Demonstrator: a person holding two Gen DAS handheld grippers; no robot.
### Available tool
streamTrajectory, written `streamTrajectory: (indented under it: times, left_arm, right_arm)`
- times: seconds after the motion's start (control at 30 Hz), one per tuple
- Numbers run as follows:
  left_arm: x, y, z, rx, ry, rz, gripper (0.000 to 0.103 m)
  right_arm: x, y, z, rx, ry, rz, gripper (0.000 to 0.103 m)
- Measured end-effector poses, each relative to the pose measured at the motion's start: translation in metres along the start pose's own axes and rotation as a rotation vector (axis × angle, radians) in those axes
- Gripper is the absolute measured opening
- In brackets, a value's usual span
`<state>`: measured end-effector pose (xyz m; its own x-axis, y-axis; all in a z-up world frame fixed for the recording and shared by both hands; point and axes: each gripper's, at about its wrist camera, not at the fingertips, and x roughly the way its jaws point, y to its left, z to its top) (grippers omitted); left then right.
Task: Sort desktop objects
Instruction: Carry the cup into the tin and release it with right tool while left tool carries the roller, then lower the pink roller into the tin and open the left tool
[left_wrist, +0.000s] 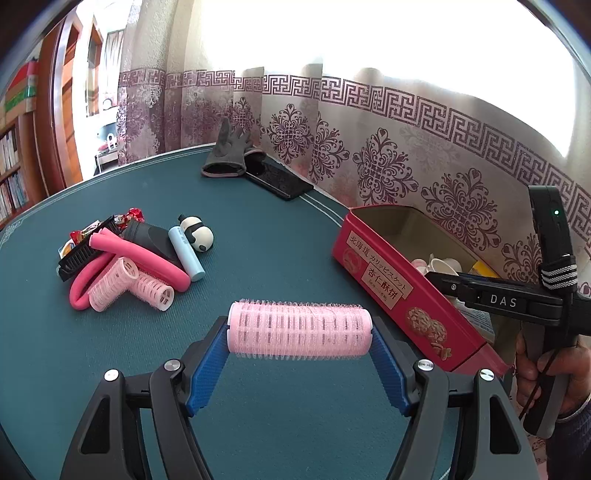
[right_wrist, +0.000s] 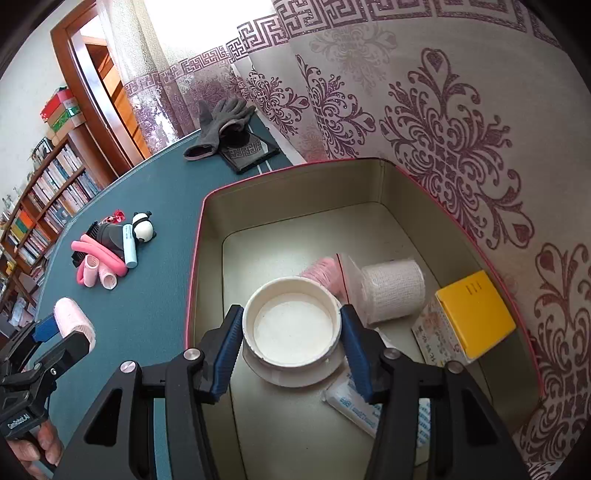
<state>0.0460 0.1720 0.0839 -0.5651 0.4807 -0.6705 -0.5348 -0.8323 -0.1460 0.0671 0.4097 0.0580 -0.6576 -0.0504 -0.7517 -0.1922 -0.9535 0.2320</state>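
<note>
— Red tin box, cream inside: what does it hold?
— A white round jar clamped between the right gripper pads, mouth facing up. Behind it lie a gauze roll, a yellow box and a plastic packet.
— And the pink hair roller?
— Gripped end to end by the left gripper, above the green table just left of the tin, long axis running crosswise between the fingers.
</note>
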Motion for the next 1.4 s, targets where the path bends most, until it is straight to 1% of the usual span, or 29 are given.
streamTrajectory:
  times: [0.17,0.33,0.47,0.6,0.77,0.87,0.93,0.97,1.0,1.13,1.27,1.4]
  left_arm:
    - [0.000,-0.003,0.002,0.005,-0.002,-0.002,0.075]
    - [0.002,-0.018,0.004,0.035,0.004,-0.025,0.075]
    - [0.004,-0.035,0.009,0.063,0.005,-0.060,0.075]
    - [0.005,-0.058,0.015,0.101,-0.001,-0.097,0.075]
    - [0.007,-0.095,0.019,0.168,-0.005,-0.162,0.075]
    - [0.011,-0.118,0.019,0.210,-0.001,-0.198,0.075]
    - [0.017,-0.132,0.019,0.234,0.006,-0.213,0.075]
    - [0.020,-0.138,0.018,0.241,0.008,-0.210,0.075]
    - [0.023,-0.143,0.017,0.249,0.014,-0.216,0.075]
    - [0.033,-0.151,0.013,0.252,0.050,-0.264,0.074]
    - [0.038,-0.156,0.009,0.272,0.076,-0.269,0.077]
    - [0.036,-0.155,0.008,0.268,0.073,-0.274,0.081]
  right_arm:
    - [-0.011,0.007,-0.005,-0.031,-0.071,-0.028,0.057]
    - [-0.031,0.003,-0.012,-0.040,-0.158,-0.060,0.057]
    - [-0.047,0.000,-0.021,-0.067,-0.219,-0.114,0.057]
    - [-0.058,-0.008,-0.030,-0.071,-0.264,-0.174,0.063]
    - [-0.070,-0.030,-0.031,0.008,-0.289,-0.155,0.063]
    - [-0.076,-0.036,-0.030,0.027,-0.305,-0.147,0.063]
    - [-0.078,-0.038,-0.031,0.032,-0.315,-0.146,0.063]
    - [-0.079,-0.039,-0.031,0.035,-0.318,-0.145,0.062]
    - [-0.080,-0.041,-0.031,0.044,-0.321,-0.164,0.062]
    - [-0.082,-0.053,-0.031,0.082,-0.324,-0.157,0.062]
    - [-0.085,-0.058,-0.031,0.088,-0.332,-0.157,0.062]
    - [-0.084,-0.057,-0.030,0.084,-0.331,-0.157,0.062]
